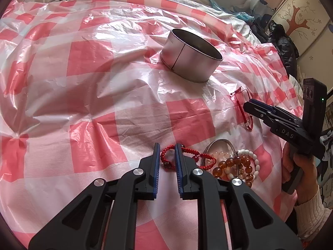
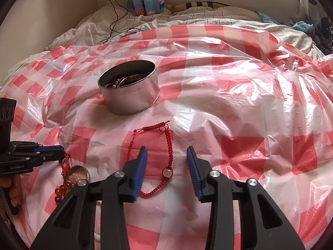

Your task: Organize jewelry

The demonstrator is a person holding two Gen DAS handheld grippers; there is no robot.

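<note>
Jewelry lies scattered on a bed covered by a crinkled pink-and-white checked plastic sheet (image 1: 87, 66). A round silver metal tin (image 1: 190, 55) stands upright toward the far part of the sheet, open at the top; the right wrist view shows dark bangles and beaded pieces (image 2: 122, 81) already inside it. Nearer the front edge, a thin red braided cord bracelet with one clear bead (image 2: 169, 156) lies flat in a loose loop, apart from the tin.

The right gripper (image 2: 167, 156) hovers over that bracelet with its blue-padded fingers (image 2: 141, 162) spread wide, one on each side of the cord's right-hand strand, not touching it as far as the view shows.

To the left sits a small heap: a thicker red knotted cord bracelet with dark beads (image 1: 166, 156), an amber bead bracelet (image 1: 231, 164), a white bead bracelet (image 1: 252, 158) and a silver metal bangle (image 1: 220, 142), all touching or overlapping. The left gripper (image 1: 167, 156) has its fingers narrowly apart around one strand of the thicker red bracelet; whether the pads press it cannot be told.
</note>
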